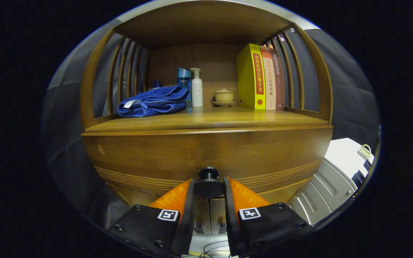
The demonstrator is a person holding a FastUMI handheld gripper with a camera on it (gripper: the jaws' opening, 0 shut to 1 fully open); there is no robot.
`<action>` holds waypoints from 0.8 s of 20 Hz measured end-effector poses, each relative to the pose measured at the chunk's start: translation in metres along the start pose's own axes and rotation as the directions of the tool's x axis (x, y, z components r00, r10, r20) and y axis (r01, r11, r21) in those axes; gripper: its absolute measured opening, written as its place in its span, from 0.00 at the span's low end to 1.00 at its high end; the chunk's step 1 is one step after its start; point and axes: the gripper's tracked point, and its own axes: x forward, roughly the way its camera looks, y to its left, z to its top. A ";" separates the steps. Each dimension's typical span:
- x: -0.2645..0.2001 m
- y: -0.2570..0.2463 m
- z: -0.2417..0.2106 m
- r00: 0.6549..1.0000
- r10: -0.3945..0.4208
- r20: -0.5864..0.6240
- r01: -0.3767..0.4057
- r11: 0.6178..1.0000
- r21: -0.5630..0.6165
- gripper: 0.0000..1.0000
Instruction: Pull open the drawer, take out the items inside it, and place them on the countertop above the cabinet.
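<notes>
Gripper view, gripper point(208, 186) clamping drawer knob point(208, 182), bottle point(196, 89) marked UNNY

Booth dim, walls near black. Warm light from above falls on the countertop point(206, 120), faint sheen there. Drawer front point(206, 154) below in shadow. Fisheye bows the cabinet's straight edges hard. Gripper point(209, 188), closed on the knob point(209, 182), slightly soft; shelf sharp
</notes>
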 end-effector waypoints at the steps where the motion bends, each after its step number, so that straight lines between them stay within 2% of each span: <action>1: -0.001 0.000 -0.001 1.000 0.000 -0.004 0.000 1.000 -0.001 0.48; 16: -0.069 -0.002 -0.020 0.999 0.015 -0.045 -0.015 1.000 0.010 0.47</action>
